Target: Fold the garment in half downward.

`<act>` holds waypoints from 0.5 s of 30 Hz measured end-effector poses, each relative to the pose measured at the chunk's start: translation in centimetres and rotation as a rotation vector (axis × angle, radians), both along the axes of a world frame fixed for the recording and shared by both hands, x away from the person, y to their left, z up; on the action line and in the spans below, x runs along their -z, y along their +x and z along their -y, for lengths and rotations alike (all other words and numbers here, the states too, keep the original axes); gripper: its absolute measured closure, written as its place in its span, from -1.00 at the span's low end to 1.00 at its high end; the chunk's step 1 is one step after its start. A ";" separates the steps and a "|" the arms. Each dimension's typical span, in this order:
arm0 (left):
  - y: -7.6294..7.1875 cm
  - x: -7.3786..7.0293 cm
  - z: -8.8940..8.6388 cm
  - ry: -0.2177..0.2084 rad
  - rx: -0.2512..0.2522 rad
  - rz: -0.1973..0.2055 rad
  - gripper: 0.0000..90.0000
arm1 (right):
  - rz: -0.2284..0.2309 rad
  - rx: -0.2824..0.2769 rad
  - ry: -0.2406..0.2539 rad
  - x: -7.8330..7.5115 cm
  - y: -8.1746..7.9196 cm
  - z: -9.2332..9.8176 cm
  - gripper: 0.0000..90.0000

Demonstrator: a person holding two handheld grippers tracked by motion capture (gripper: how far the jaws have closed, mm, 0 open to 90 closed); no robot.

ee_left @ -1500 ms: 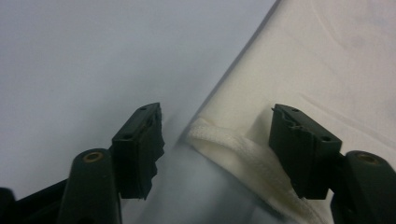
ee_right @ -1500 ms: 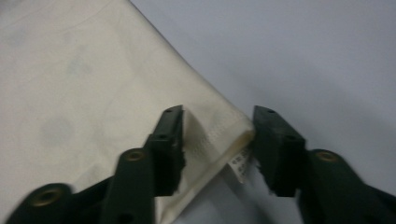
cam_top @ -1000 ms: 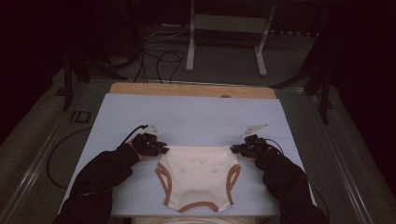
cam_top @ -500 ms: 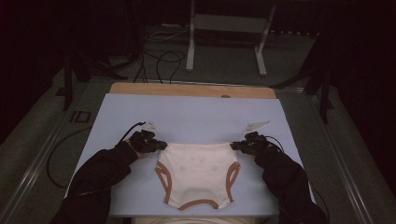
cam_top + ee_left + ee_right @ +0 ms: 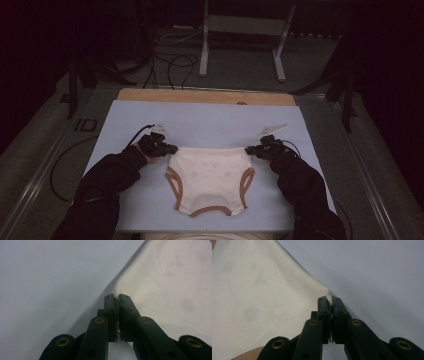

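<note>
A cream pair of baby briefs (image 5: 210, 177) with brown trim lies flat on the pale blue mat (image 5: 215, 125), waistband toward the far side. My left gripper (image 5: 172, 149) is at the waistband's left corner. In the left gripper view, the left gripper (image 5: 118, 298) is shut with the cream fabric (image 5: 170, 285) pinched at its edge. My right gripper (image 5: 248, 150) is at the waistband's right corner. The right gripper view has the right gripper (image 5: 329, 300) shut, a tuft of the cream cloth (image 5: 262, 290) poking out between the tips. Dark sleeves come in from the bottom.
A wooden board edge (image 5: 205, 96) borders the mat at the back. Beyond it stand a metal frame (image 5: 240, 30) and loose cables (image 5: 165, 65) on the floor. A white tag (image 5: 272, 130) lies on the mat behind the right gripper.
The left gripper has nudged slightly left at the waistband corner. The right hand and the briefs stay where they were.
</note>
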State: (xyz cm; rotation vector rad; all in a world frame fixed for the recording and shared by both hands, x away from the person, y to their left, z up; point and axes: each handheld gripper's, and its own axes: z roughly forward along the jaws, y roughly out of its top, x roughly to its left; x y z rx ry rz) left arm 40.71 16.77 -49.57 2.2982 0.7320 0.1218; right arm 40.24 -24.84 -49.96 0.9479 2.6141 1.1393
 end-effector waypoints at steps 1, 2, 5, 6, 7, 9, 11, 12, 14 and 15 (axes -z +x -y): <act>0.2 0.0 0.0 0.001 -0.001 0.000 0.91 | 0.002 0.001 -0.003 0.0 0.1 0.0 0.94; 0.3 -0.1 0.1 0.003 -0.002 0.002 0.91 | 0.001 0.007 -0.001 0.0 0.2 -0.1 0.94; 0.7 -0.2 0.1 -0.002 -0.006 0.009 0.91 | 0.002 0.013 -0.002 0.0 0.5 -0.1 0.94; 0.9 -0.2 0.1 -0.004 -0.006 0.012 0.91 | 0.003 0.014 -0.002 0.0 0.6 0.0 0.94; 1.1 -0.3 0.1 -0.004 -0.008 0.008 0.91 | 0.003 0.014 -0.003 0.0 0.7 0.0 0.94; 1.4 -0.2 0.1 -0.004 -0.010 0.013 0.91 | 0.001 0.020 -0.002 0.0 0.9 0.0 0.94; 1.7 -0.2 0.1 -0.008 -0.018 0.018 0.91 | -0.005 0.030 0.000 -0.1 1.2 0.0 0.94; 1.8 -0.2 0.1 -0.007 -0.022 0.018 0.91 | -0.005 0.035 0.004 -0.1 1.3 0.0 0.94; 1.9 0.0 0.1 -0.015 -0.032 0.018 0.91 | -0.004 0.045 0.010 -0.1 1.5 0.0 0.94; 2.0 0.1 0.2 -0.015 -0.034 0.020 0.91 | 0.000 0.046 0.011 -0.1 1.6 0.1 0.94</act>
